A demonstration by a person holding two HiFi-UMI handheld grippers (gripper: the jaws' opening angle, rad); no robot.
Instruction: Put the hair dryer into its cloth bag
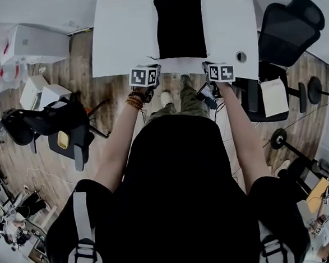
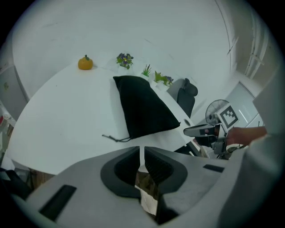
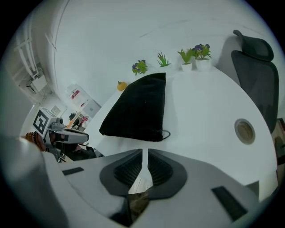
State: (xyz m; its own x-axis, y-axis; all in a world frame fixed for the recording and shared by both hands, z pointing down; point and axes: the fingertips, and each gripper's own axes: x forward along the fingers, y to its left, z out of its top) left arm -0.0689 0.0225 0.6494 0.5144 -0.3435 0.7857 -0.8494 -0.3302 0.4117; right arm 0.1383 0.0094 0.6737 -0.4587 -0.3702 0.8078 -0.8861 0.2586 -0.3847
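reaching for the cloth bag [image 1: 180, 25] with left gripper [image 2: 142, 149] and right gripper [image 3: 145, 152] squeezed shut, empty; next, open wide

Looking steeply down from overhead; gripper views low, close, facing across the white tabletop [image 1: 120, 35], sharing the flat black cloth bag [image 1: 180, 25].
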